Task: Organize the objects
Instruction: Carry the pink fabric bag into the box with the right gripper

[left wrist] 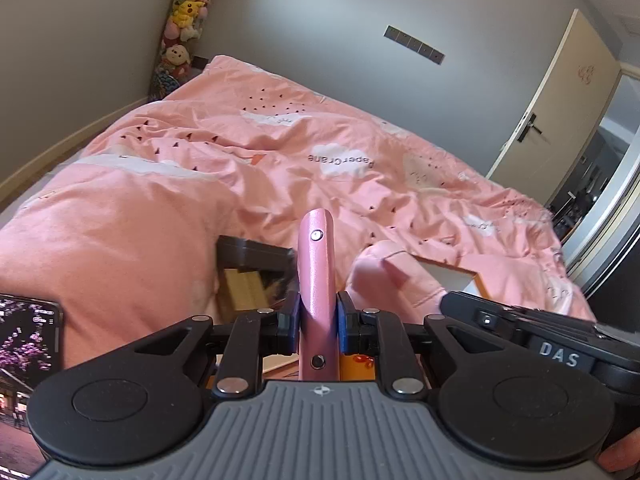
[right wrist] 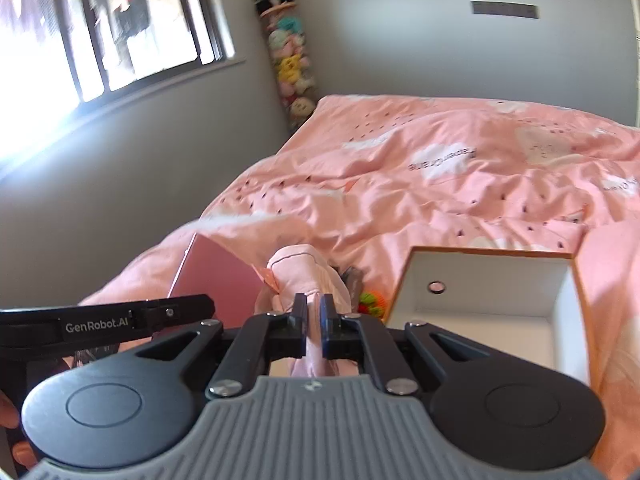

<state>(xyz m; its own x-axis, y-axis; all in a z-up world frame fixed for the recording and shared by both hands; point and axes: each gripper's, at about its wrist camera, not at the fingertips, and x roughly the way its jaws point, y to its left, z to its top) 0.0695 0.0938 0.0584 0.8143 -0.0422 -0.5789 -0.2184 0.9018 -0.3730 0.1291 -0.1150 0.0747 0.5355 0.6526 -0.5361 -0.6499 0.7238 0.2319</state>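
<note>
My left gripper [left wrist: 318,320] is shut on the edge of a thin pink case [left wrist: 316,272] that stands upright; the same case shows as a pink panel in the right wrist view [right wrist: 216,276]. My right gripper [right wrist: 315,320] is shut on a soft pink fabric item [right wrist: 304,276], held just left of an open white box with an orange rim [right wrist: 492,280]. The fabric item also shows in the left wrist view [left wrist: 384,276], with the box [left wrist: 452,276] behind it. A small orange and green toy [right wrist: 372,302] lies beside the box.
A rumpled pink duvet [left wrist: 280,152] covers the bed under everything. A phone with a lit screen [left wrist: 24,356] lies at lower left. A column of plush toys [right wrist: 288,64] stands in the room corner. A window [right wrist: 100,28] is at left, a door [left wrist: 560,100] at right.
</note>
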